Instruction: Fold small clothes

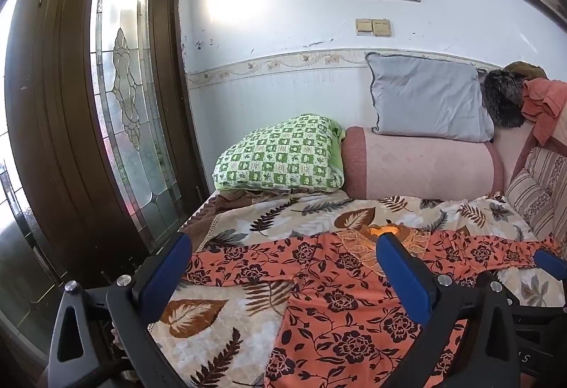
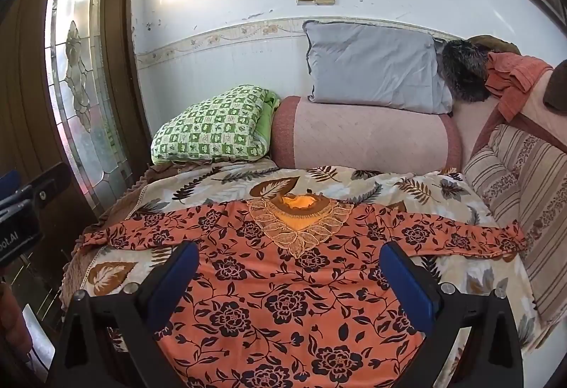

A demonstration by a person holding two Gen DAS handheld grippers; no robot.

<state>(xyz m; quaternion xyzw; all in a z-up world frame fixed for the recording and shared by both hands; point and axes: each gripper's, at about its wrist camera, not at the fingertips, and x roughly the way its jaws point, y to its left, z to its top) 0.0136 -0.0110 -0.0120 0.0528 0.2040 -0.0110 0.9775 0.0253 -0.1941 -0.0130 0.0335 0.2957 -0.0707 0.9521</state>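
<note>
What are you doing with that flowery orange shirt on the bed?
Someone is getting ready to fold it. The orange floral top lies spread flat on the leaf-print blanket, sleeves stretched out to both sides. The person holds a tool in each hand: the left tool and the right tool both hover over the top with jaws wide open. Nothing is gripped and no fold is made yet.

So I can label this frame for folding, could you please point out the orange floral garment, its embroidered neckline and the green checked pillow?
orange floral garment (image 2: 283, 299), right wrist view, middle of its body.
embroidered neckline (image 2: 299, 228), right wrist view, lace panel below the opening.
green checked pillow (image 2: 212, 125), right wrist view, centre of its top face.
</note>
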